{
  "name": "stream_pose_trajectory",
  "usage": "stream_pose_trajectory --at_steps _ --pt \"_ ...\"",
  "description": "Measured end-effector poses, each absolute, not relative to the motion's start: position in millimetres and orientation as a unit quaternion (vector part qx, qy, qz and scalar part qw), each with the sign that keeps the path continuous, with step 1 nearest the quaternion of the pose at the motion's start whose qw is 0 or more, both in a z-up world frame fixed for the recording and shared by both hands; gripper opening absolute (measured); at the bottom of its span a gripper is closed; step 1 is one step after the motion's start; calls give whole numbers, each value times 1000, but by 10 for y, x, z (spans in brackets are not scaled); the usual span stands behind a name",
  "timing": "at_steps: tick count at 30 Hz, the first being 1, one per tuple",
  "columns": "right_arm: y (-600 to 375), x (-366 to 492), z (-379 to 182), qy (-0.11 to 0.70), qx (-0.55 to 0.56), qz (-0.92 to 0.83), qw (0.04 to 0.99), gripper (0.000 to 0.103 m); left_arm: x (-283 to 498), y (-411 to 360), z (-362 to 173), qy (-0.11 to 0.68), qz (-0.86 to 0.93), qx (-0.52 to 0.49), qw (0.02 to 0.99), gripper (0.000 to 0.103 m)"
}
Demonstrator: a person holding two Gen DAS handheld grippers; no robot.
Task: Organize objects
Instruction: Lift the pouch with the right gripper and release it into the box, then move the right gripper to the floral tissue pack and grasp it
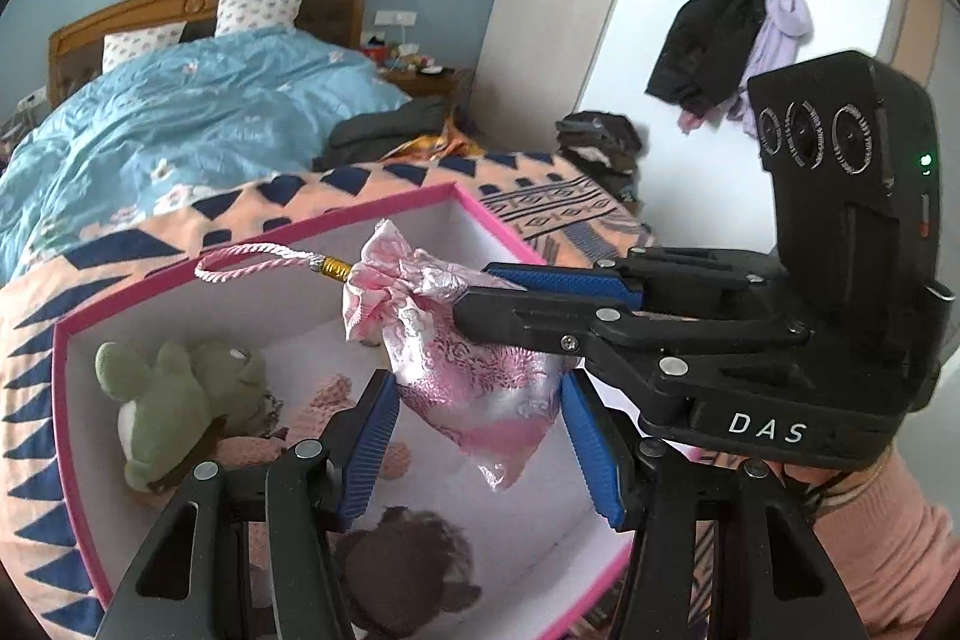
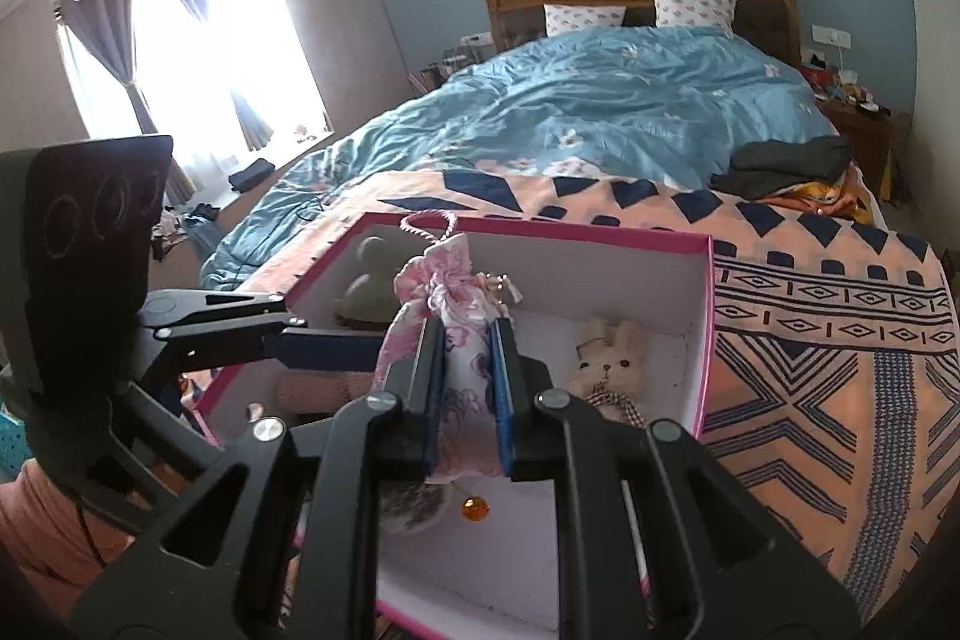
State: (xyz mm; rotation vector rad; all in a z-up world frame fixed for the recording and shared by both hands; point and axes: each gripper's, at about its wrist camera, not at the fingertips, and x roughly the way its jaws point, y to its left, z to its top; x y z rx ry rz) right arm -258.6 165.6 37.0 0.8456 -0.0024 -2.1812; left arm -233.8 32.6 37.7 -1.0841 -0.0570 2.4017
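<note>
A pink satin drawstring pouch [image 1: 474,370] with a pink cord loop hangs over a pink-rimmed white box [image 1: 252,241] on the bed. My right gripper [image 2: 468,394] is shut on the pouch [image 2: 465,370]; in the left wrist view it reaches in from the right [image 1: 480,289] and pinches the pouch near its neck. My left gripper [image 1: 480,436] is open, its blue pads on either side of the pouch's lower part without clamping it. In the right wrist view my left gripper [image 2: 324,340] reaches in from the left. Inside the box lie a green plush [image 1: 174,400], a brown plush [image 1: 408,574] and a cream bunny [image 2: 609,358].
The box rim [image 2: 708,316] stands on a peach patterned blanket [image 2: 828,340] at the foot of a bed with a blue duvet [image 2: 600,100]. Dark folded clothes [image 2: 786,166] lie on the bed's right side. A small orange bead [image 2: 474,509] lies on the box floor.
</note>
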Motion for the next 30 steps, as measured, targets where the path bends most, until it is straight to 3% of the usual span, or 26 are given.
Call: stream_pose_trajectory --at_steps 8,12,22,30 --pt "1499 -2810 241 18 354 -868 347 18 -2596 304 208 -25 872 -440 215 57" --pt "1536 -2915 200 -2 369 -867 335 32 -2570 246 214 -42 873 -436 212 57" --pt "1723 -2745 235 -24 363 -864 348 35 -2360 260 291 -28 891 -407 201 58" --pt "2009 -2309 381 -39 333 -861 382 45 -1800 262 536 -18 908 -352 227 63"
